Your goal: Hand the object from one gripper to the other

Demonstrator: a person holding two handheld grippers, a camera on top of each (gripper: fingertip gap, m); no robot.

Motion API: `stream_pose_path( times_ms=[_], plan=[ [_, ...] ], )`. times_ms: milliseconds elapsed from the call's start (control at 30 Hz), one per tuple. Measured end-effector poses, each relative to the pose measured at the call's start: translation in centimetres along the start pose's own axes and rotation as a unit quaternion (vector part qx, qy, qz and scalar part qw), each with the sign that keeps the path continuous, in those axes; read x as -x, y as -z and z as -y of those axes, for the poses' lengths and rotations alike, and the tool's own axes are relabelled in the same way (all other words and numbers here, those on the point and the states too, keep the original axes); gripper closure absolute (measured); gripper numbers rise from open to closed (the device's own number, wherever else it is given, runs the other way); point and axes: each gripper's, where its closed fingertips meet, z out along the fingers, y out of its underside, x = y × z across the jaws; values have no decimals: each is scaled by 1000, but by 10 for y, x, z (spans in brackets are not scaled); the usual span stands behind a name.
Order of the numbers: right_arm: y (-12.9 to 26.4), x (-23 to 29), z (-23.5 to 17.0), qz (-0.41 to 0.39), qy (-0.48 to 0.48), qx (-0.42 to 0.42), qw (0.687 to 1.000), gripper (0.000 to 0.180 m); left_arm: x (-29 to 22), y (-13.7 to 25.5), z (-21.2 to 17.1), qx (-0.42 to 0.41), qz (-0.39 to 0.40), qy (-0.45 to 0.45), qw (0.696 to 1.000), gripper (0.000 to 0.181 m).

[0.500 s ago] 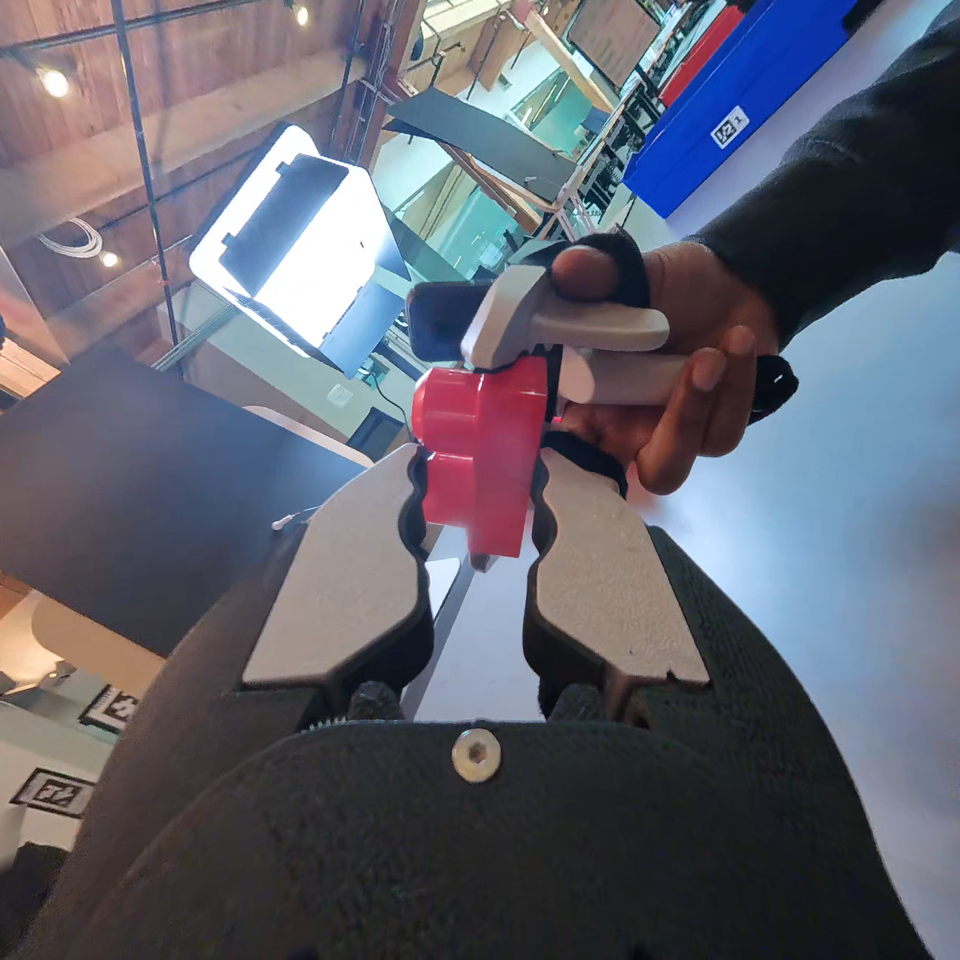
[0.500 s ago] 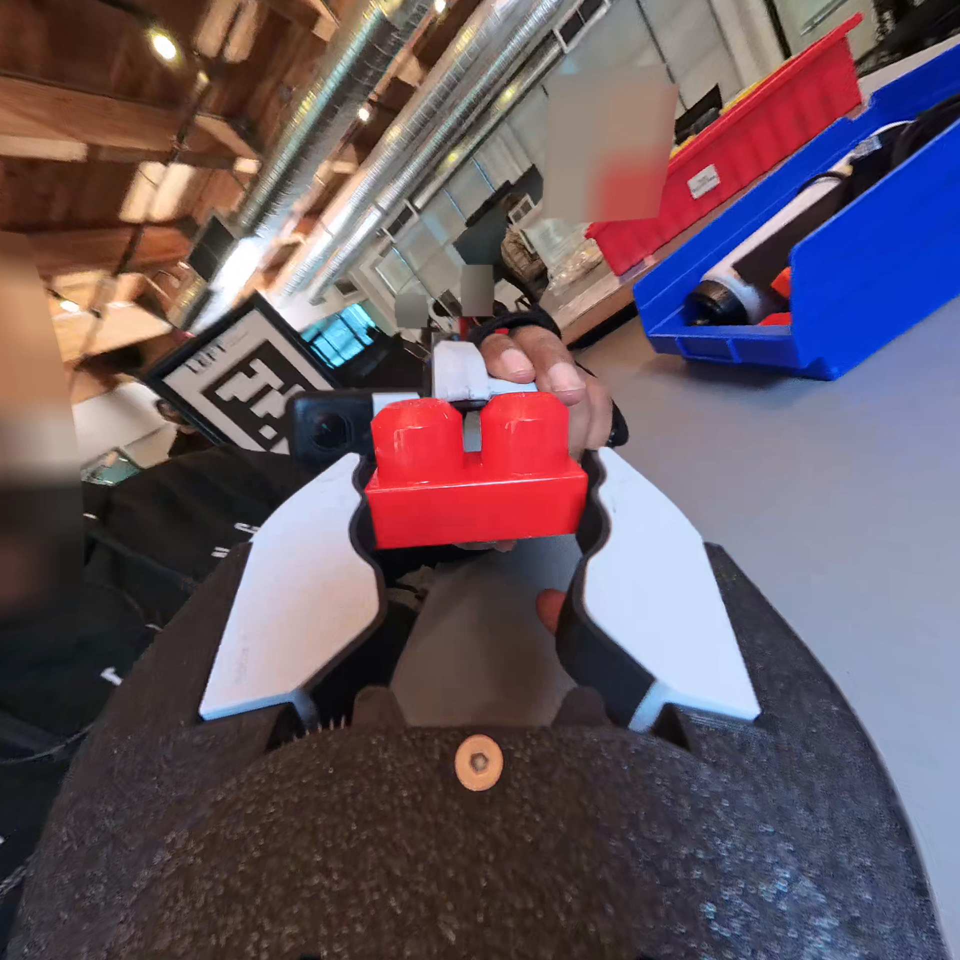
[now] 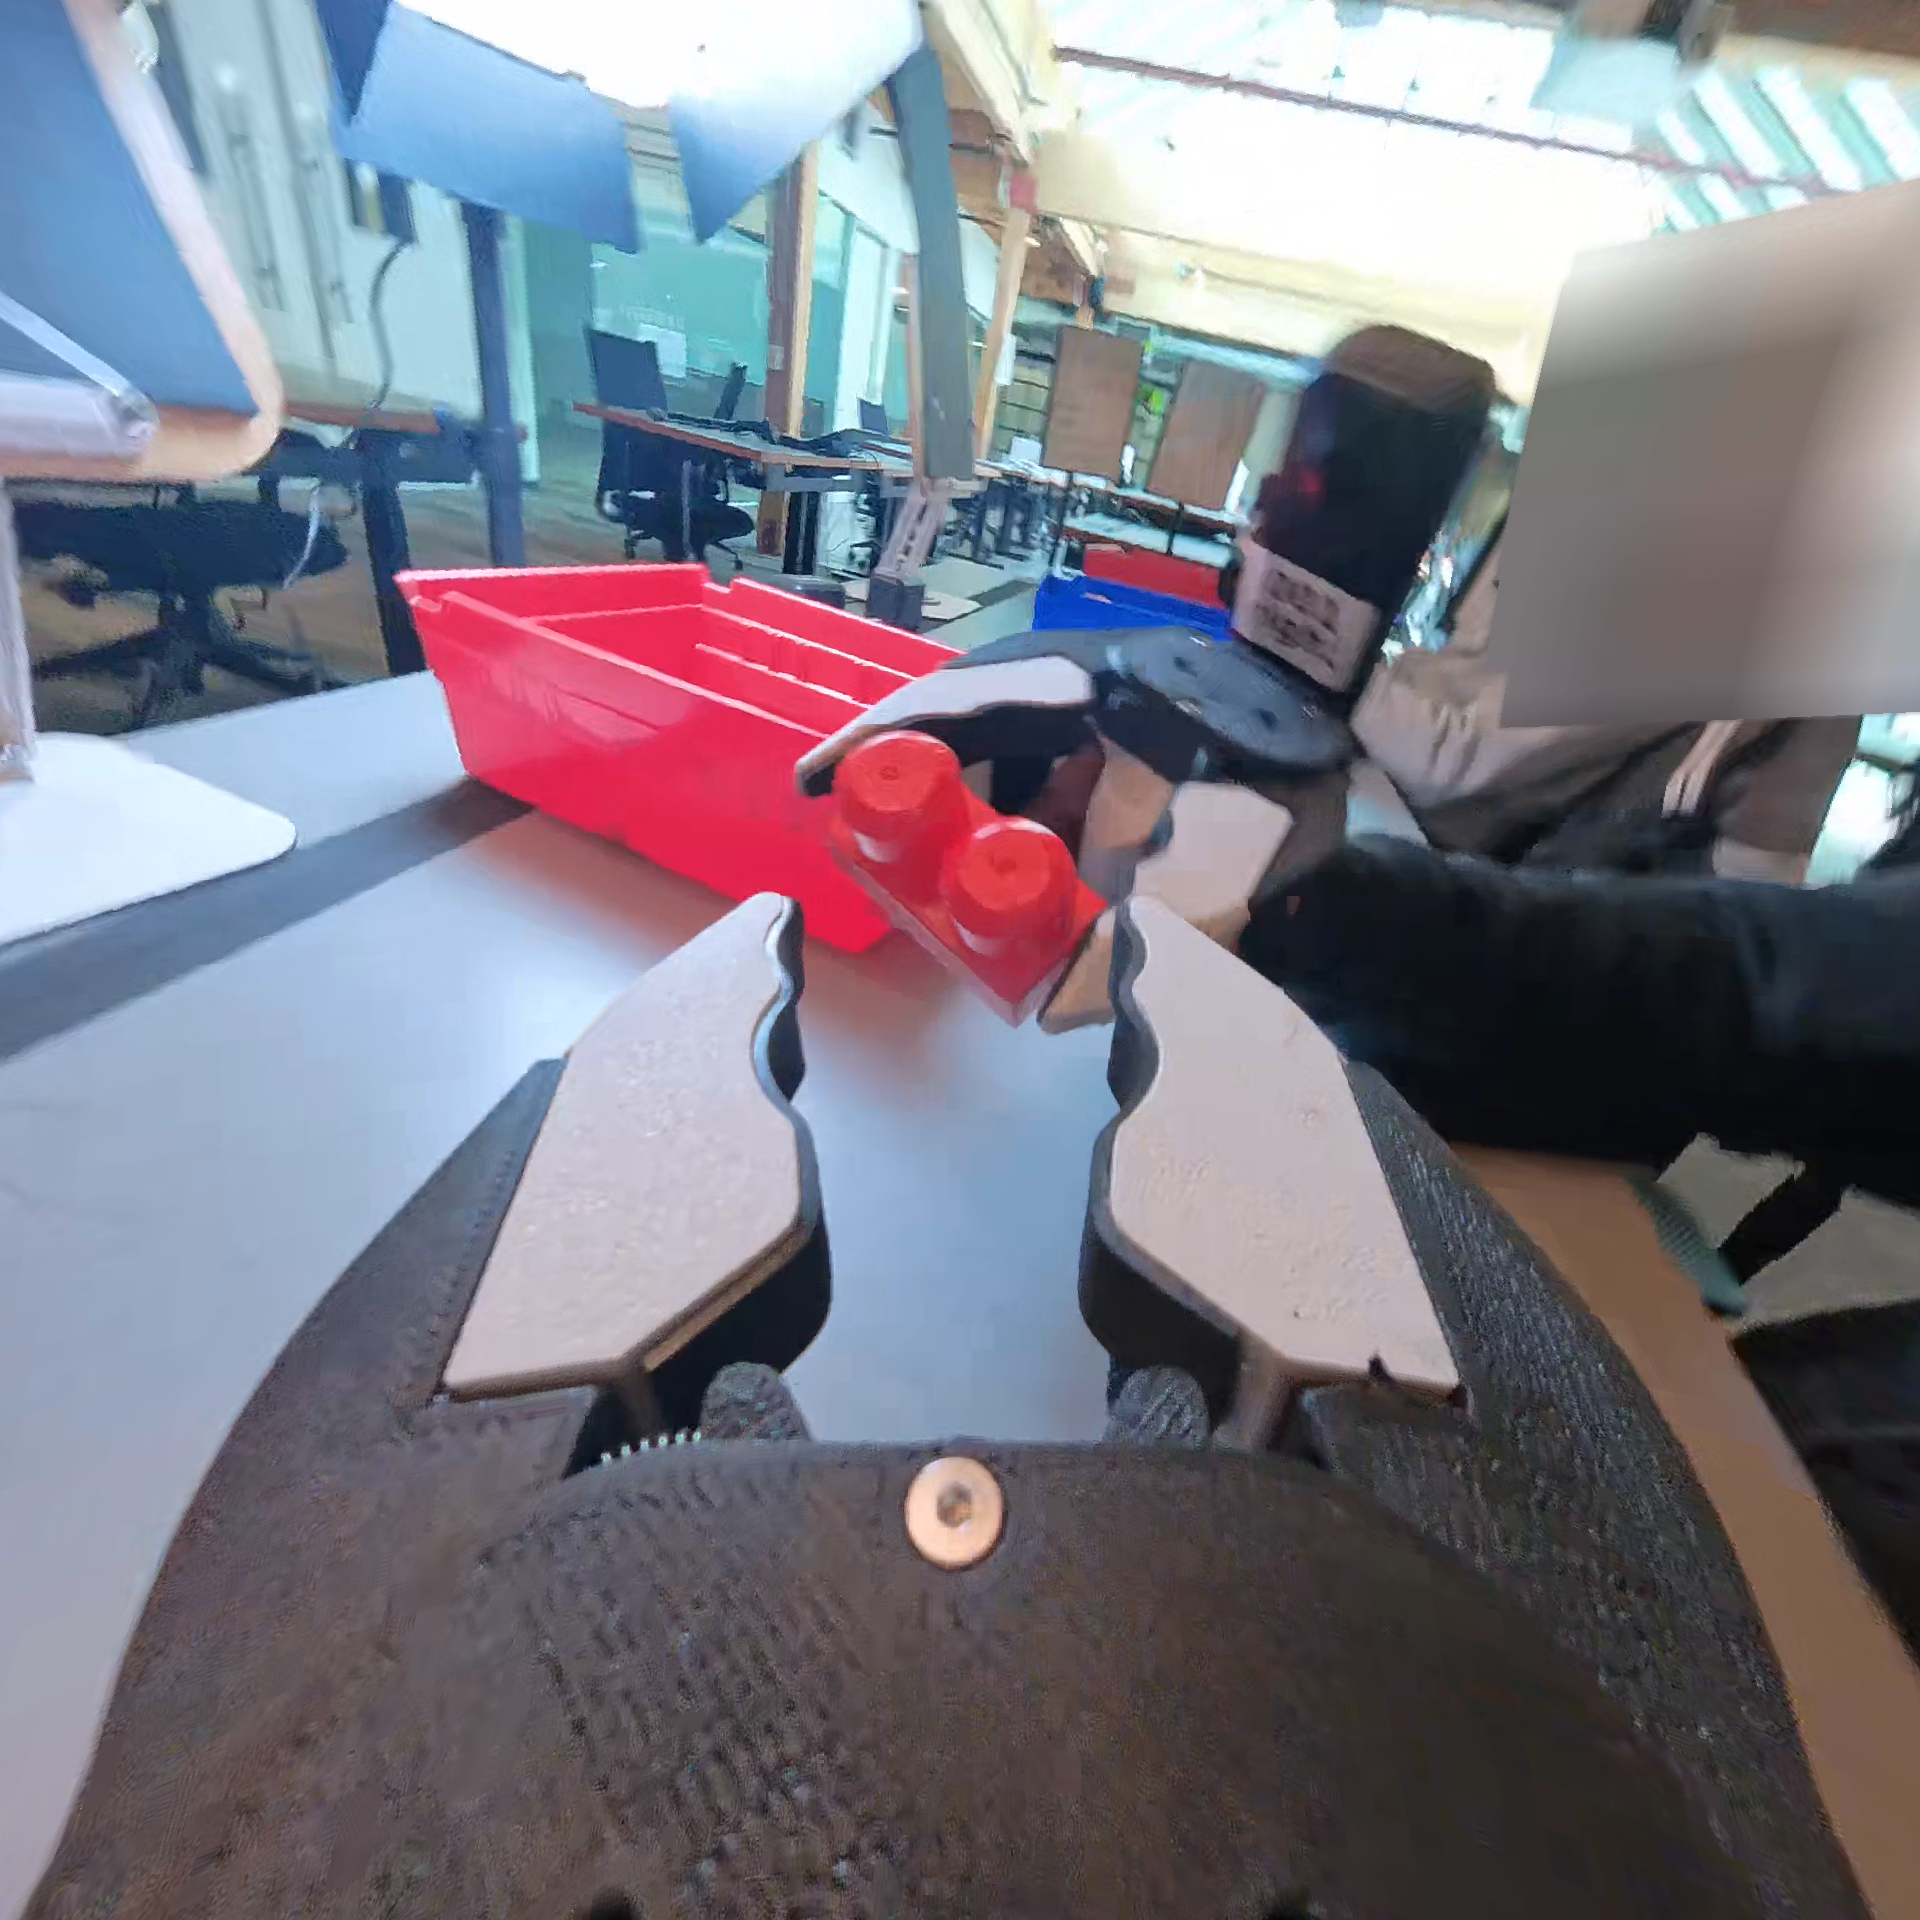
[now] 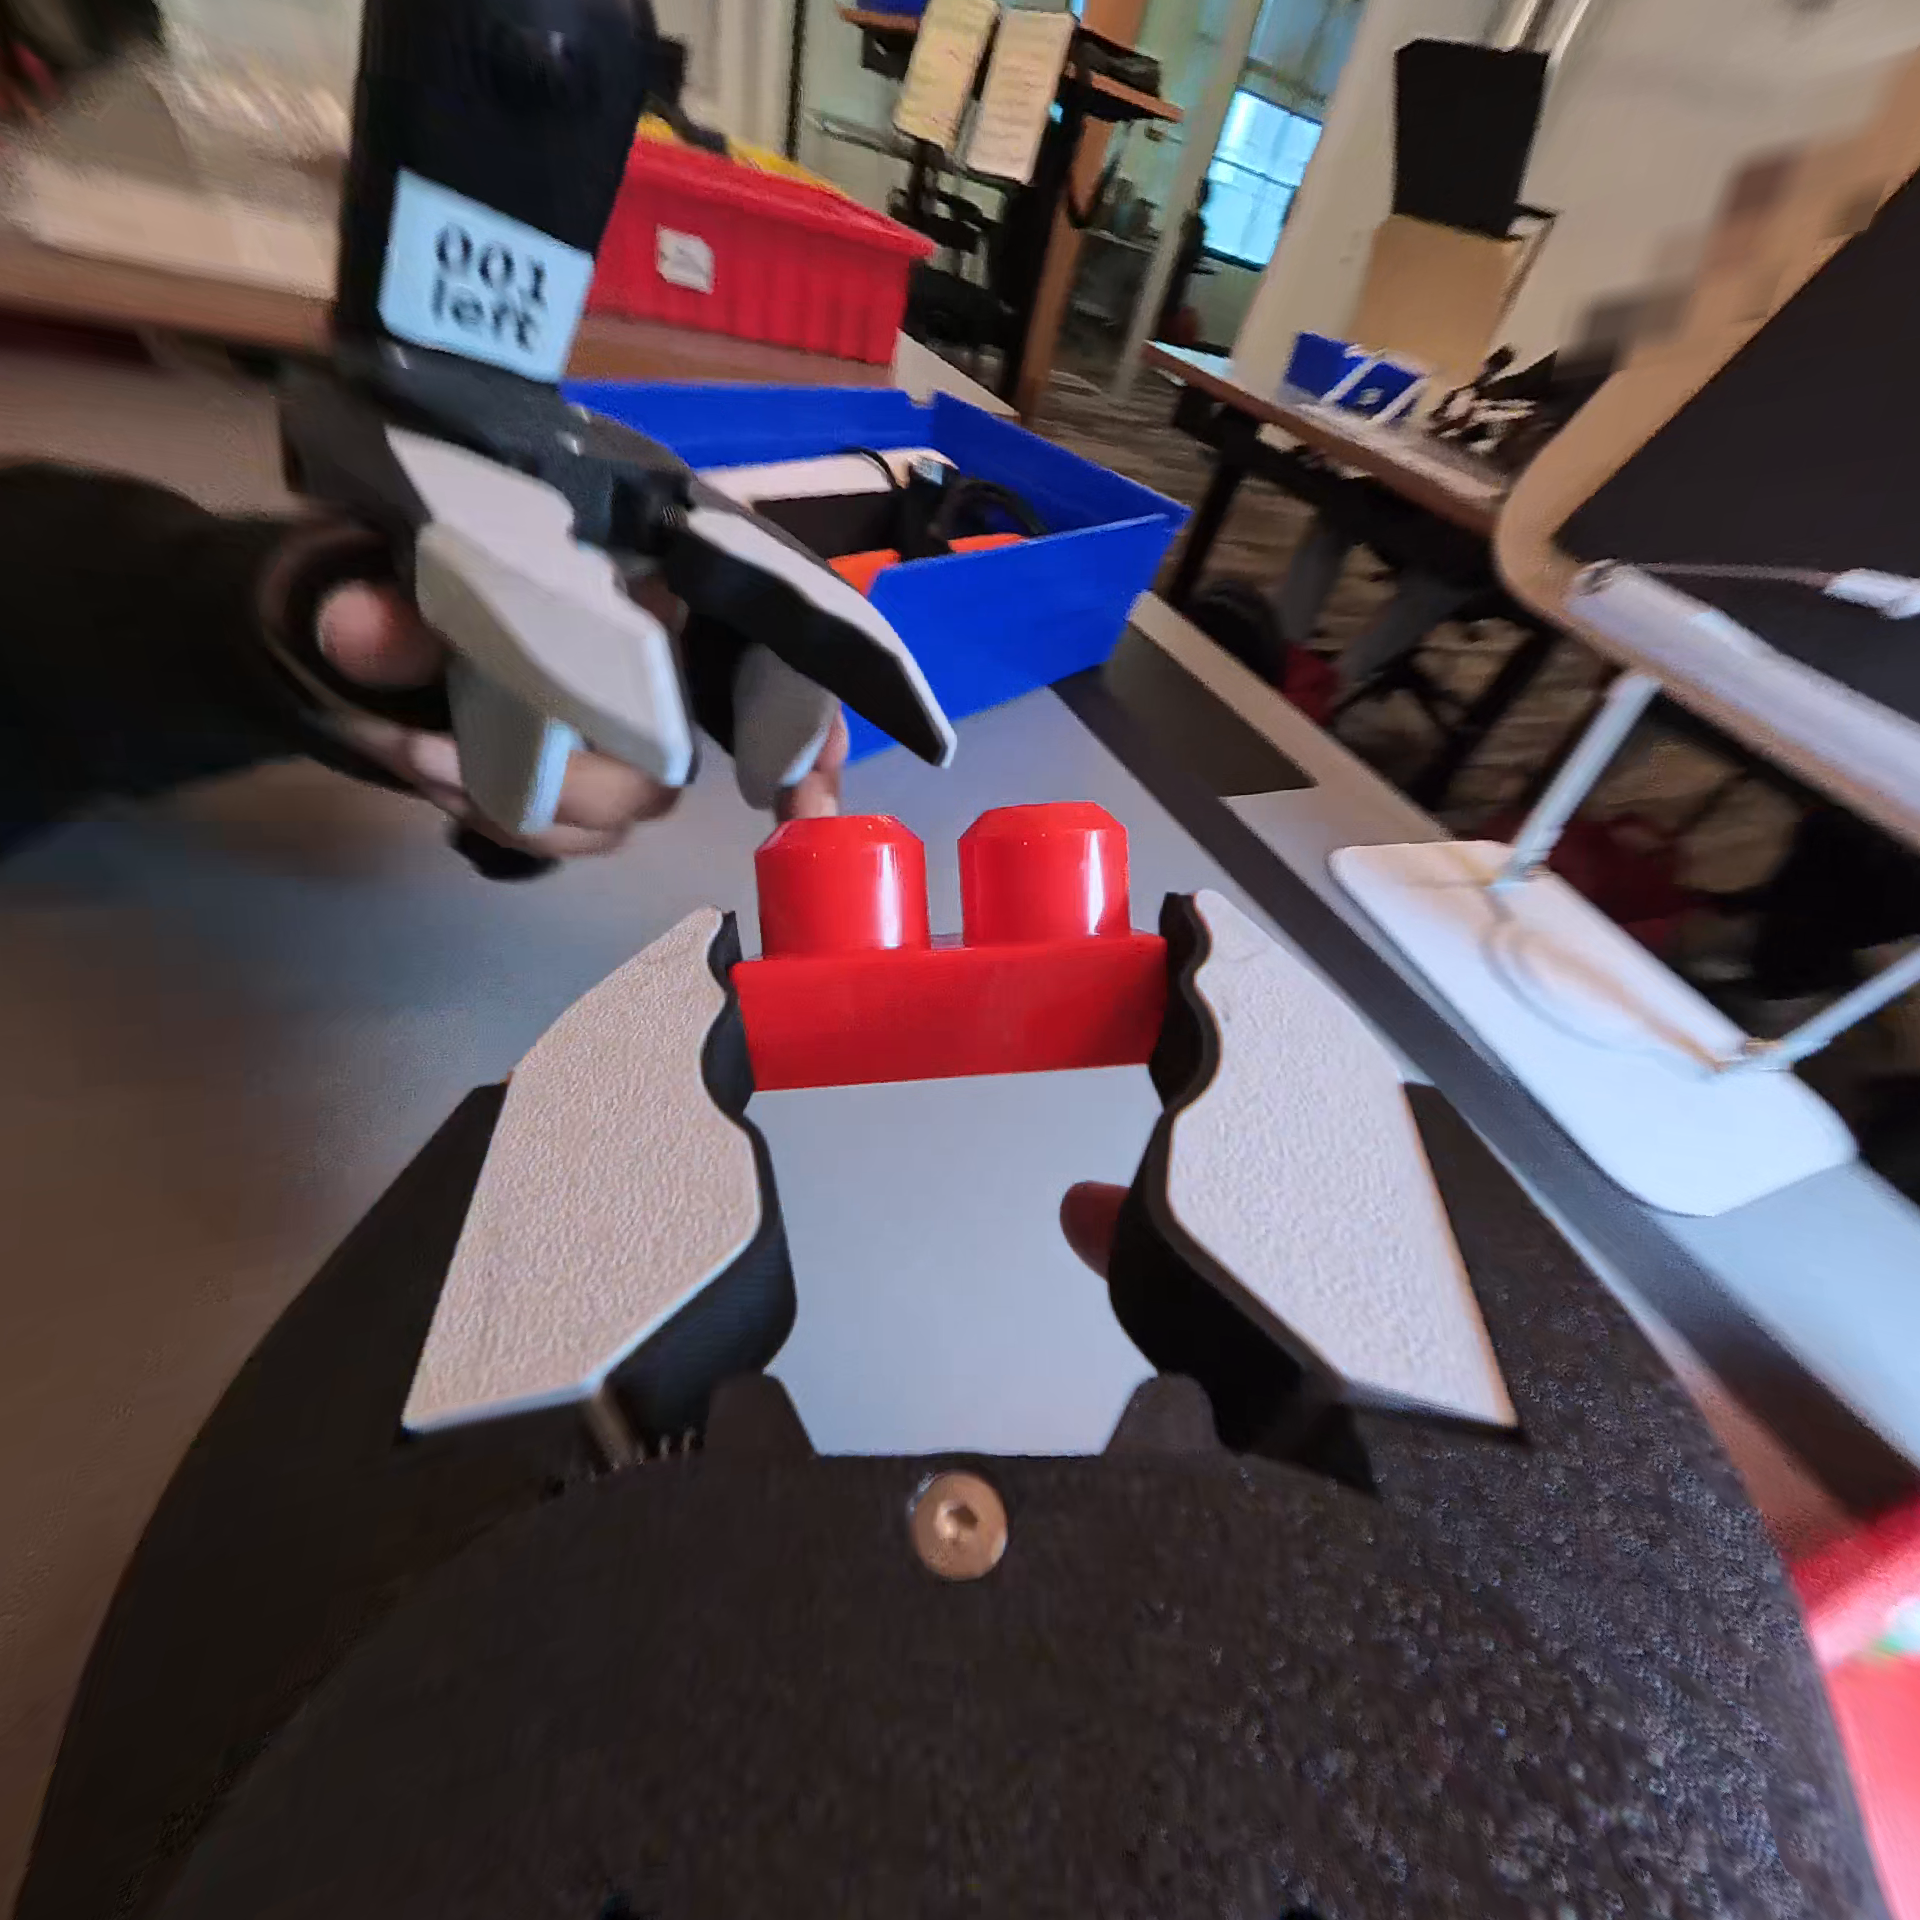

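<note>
A red two-stud brick (image 4: 945,1003) is clamped between the fingers of my right gripper (image 4: 951,930), studs pointing away from the camera, a little above the grey table (image 4: 312,1039). My left gripper (image 3: 954,914) is open and empty, its tips just short of the brick (image 3: 997,883). In the left wrist view the right gripper's upper finger (image 3: 977,694) lies over the brick. In the right wrist view the left gripper (image 4: 868,764) hovers to the upper left of the brick, apart from it.
A red bin (image 3: 644,717) stands on the table behind the brick. A blue bin (image 4: 1018,613) with items in it and another red bin (image 4: 748,249) lie farther back. A white stand base (image 4: 1579,1039) sits at the table's right edge. Both grippers' tips are close together, under 4 cm apart.
Both grippers were closed around the brick and pointed toward the ceiling. Now the left gripper has let go, opened and drawn back. Both views have swung down toward the table.
</note>
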Motion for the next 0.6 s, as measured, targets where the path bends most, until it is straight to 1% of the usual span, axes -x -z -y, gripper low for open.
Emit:
stream_pose_path(
  times_ms=[100, 200, 267, 367, 400, 433, 467, 533, 567, 600],
  plan=[
    [-4, -4, -8, -68, 134, 42, 988, 103, 11, 1, -2, 4, 13, 64, 998, 128],
    [-11, 0, -17, -120, 277, 87, 949, 103, 12, -2, -9, 16, 10, 94, 995, 130],
    [-15, 4, -20, -141, 342, 107, 923, 103, 10, -6, -17, 36, 9, 94, 995, 131],
    [-19, 12, -19, -149, 396, 113, 899, 103, 7, -11, -25, 57, 10, 79, 995, 134],
    [-20, 14, -19, -152, 413, 115, 891, 103, 5, -12, -27, 62, 9, 76, 995, 138],
    [-20, 14, -19, -155, 425, 115, 885, 103, 5, -12, -28, 64, 11, 71, 995, 147],
    [-20, 14, -19, -157, 429, 116, 882, 103, 6, -12, -28, 67, 14, 62, 996, 151],
    [-21, 15, -18, -149, 413, 109, 892, 103, 7, -11, -28, 72, 17, 43, 996, 152],
    [-21, 17, -17, -140, 389, 100, 905, 103, 7, -11, -27, 71, 19, 39, 997, 152],
    [-21, 20, -16, -121, 352, 89, 924, 103, 8, -10, -25, 67, 21, 34, 997, 152]
  ],
)
